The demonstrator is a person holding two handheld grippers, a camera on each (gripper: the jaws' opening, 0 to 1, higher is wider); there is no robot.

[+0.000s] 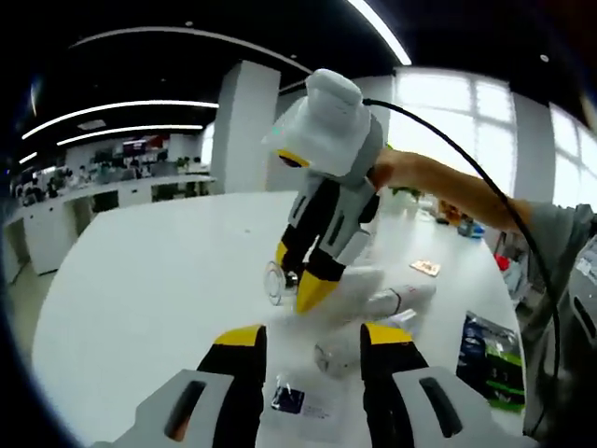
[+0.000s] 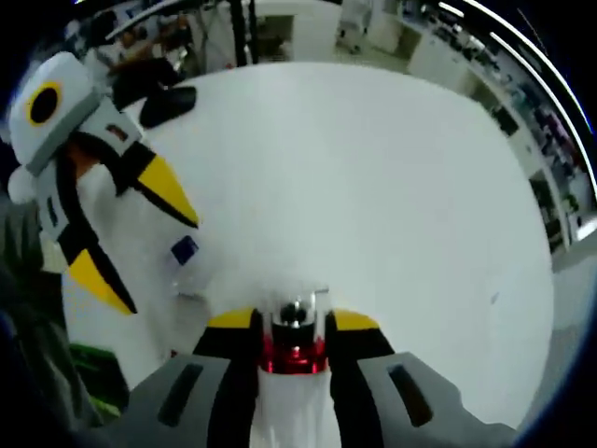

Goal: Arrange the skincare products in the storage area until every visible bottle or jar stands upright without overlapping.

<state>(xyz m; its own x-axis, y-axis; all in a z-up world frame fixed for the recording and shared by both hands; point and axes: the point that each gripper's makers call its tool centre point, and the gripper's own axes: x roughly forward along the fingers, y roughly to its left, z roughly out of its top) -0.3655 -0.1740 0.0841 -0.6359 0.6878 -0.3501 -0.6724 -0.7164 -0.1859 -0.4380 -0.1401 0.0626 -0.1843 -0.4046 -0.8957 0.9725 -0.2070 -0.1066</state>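
White and wide, the round table [image 1: 140,280] stands in a big bright office. One right gripper [image 1: 303,275] hangs over the table's middle, its yellow-tipped jaws clenched on a white bottle with a shiny red and silver end [image 2: 295,347]. One left gripper [image 1: 308,359] waits with its jaws spread apart, holding nothing. Just past it lie a clear little bottle [image 1: 338,355] and a white tube on its side [image 1: 399,300]. A small flat packet with a dark blue square [image 1: 298,403] lies between the left jaws. A dark green bag [image 1: 492,357] sits near the table's edge.
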